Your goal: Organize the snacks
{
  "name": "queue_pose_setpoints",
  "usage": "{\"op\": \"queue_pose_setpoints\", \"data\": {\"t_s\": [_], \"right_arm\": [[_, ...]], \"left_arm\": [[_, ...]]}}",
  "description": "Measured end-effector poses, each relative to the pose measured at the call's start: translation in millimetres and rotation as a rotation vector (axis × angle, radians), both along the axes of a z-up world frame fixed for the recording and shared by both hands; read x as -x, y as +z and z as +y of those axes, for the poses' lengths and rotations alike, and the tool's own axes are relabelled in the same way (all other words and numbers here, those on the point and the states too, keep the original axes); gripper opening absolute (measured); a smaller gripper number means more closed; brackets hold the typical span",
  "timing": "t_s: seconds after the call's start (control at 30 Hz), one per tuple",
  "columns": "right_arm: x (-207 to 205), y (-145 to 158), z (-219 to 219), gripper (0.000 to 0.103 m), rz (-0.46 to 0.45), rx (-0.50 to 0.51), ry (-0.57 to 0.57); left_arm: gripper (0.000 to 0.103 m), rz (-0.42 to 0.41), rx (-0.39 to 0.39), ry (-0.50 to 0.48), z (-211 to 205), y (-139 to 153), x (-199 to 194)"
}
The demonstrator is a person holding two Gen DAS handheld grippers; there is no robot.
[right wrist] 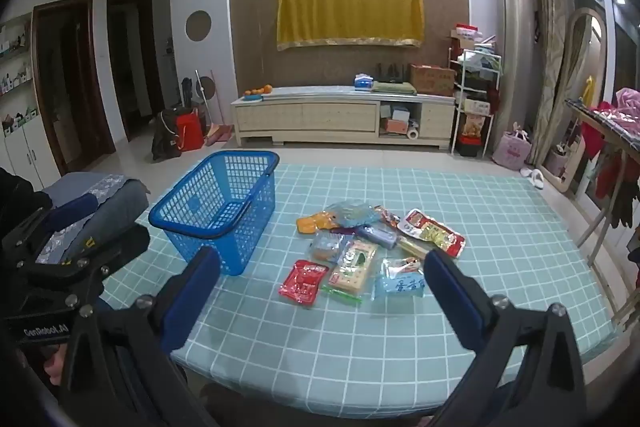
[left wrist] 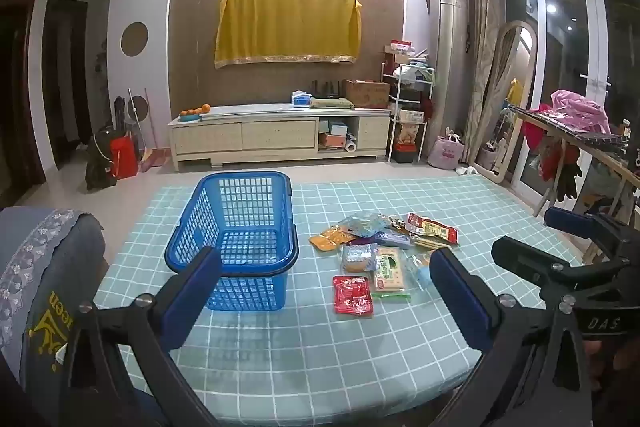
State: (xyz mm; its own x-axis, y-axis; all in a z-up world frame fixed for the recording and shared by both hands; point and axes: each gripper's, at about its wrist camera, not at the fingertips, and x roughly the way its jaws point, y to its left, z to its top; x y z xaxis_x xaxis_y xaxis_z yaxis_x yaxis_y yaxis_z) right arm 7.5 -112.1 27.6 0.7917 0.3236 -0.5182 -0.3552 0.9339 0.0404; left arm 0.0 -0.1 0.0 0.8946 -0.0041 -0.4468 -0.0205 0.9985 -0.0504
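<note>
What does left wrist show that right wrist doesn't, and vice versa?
Only the left wrist view: the right gripper from the side, at the frame's right edge, and the gold print on the grey cushion.

Only the right wrist view: the left gripper at the left edge, the white shelves and cupboard on the left wall, and the whole pale blue packet, which a finger partly hides in the other view.

Both: the empty blue basket, the snack pile beside it on the checked tablecloth, both grippers open.
</note>
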Motion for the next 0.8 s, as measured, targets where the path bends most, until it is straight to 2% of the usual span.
{"op": "queue_pose_setpoints", "data": {"t_s": [0.03,0.07,0.43,0.8], "right_arm": [[0.6,0.0,0.7,0.103,-0.021,0.026,0.002],[0.4,0.2,0.5,0.103,-0.015,0.024,0.000],[-3.1,-3.0,-3.1,0.103,0.009,0.010,0.000],[-6.9,-2.9,4.5,0.103,0.035,0.030,0.006]], "left_arm": [[0.103,0.001,0.001,-0.001,-0.3,-0.1,-0.2],[0.103,-0.009,0.020,0.003,1.1,-0.1,0.6],[0.103,0.007,0.016,0.001,2.7,-10.3,-2.9],[0.103,0.027,0.015,-0.001,1.9,-1.8,-4.6]]}}
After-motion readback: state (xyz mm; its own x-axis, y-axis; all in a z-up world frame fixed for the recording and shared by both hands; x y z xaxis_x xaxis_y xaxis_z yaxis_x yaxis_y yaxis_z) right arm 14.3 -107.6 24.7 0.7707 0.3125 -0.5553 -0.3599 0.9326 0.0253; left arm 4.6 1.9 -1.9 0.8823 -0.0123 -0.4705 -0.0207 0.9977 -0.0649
